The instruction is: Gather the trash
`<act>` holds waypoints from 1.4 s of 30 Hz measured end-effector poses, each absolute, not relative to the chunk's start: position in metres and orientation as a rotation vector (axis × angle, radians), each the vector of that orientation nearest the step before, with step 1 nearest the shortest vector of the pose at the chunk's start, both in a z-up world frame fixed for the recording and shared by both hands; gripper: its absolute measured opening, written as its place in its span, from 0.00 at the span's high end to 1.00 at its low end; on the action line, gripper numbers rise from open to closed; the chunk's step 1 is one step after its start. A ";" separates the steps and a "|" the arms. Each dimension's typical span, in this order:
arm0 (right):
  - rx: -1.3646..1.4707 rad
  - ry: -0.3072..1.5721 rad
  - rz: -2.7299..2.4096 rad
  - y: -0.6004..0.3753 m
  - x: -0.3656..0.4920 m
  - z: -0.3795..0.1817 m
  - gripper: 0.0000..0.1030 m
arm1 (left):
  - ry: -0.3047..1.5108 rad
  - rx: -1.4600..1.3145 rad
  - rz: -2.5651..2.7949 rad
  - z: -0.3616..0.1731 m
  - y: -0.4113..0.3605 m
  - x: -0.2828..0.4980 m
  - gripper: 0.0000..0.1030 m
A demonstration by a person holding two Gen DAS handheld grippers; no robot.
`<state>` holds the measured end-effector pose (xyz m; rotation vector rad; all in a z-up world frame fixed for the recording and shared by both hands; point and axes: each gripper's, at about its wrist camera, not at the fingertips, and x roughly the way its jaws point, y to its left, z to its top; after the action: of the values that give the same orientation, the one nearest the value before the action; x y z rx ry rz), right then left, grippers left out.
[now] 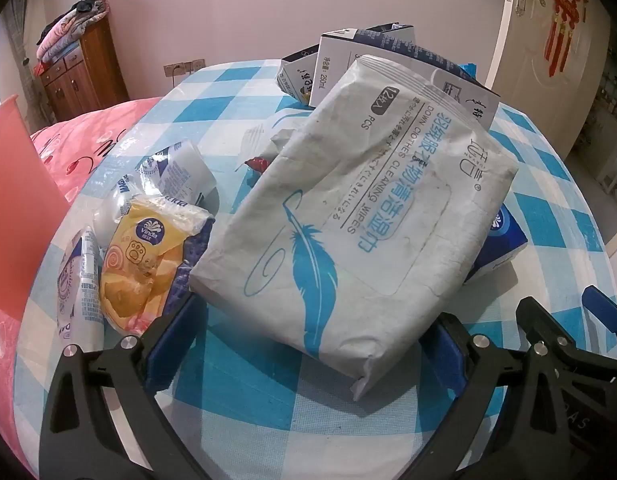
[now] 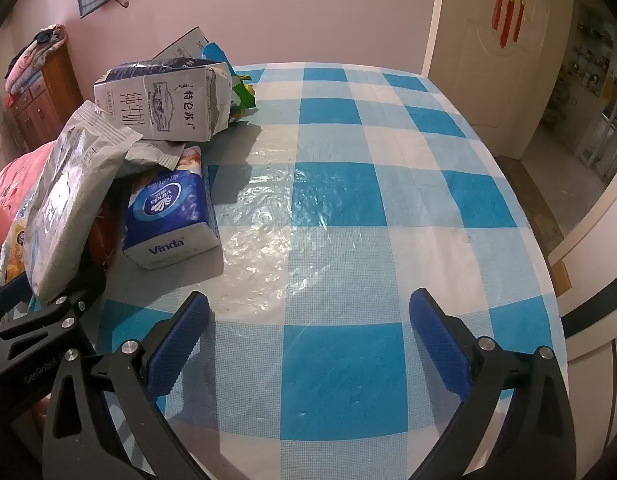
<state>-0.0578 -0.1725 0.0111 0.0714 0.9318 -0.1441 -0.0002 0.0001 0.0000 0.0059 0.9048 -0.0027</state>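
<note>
The left gripper (image 1: 308,344) is clenched on 1 white wipes pack (image 1: 348,216) w/ a blue feather print, its blue pads pressed to both sides of the pack's near end; the pack is tilted up off the blue-and-white checked tablecloth (image 1: 236,404). The right gripper (image 2: 308,344) hangs over a bare stretch of cloth, released, jaws wide apart, nothing btwn them.

Trash sits bunched at one side of the table. Counted: 2 milk cartons (image 1: 332,64) behind the wipes pack, the nearer one lying on its side in the right wrist view; 1 blue Vinda tissue pack (image 2: 172,216) just beside the wipes pack; 1 yellow Vinda tissue pack (image 1: 144,256); approx. 2 crumpled white-and-blue wrappers (image 1: 176,172) near the yellow one. A pink bedspread (image 1: 88,140) shows past the table edge.
</note>
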 end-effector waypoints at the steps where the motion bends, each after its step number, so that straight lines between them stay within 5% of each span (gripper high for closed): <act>1: 0.075 0.928 -0.143 -0.173 -0.058 0.011 0.04 | 0.907 0.009 -0.001 0.000 0.000 0.000 0.04; 21: 0.101 0.898 -0.117 -0.171 -0.100 0.015 0.04 | 0.885 0.035 -0.086 0.006 0.001 -0.034 0.04; 42: 0.066 0.728 -0.161 -0.155 -0.176 0.073 0.04 | 0.700 0.028 -0.173 0.076 0.037 -0.112 0.04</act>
<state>-0.1757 -0.1550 0.0730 0.0662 0.7280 -0.1607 -0.1125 0.0368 0.0756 0.0278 0.7004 -0.1727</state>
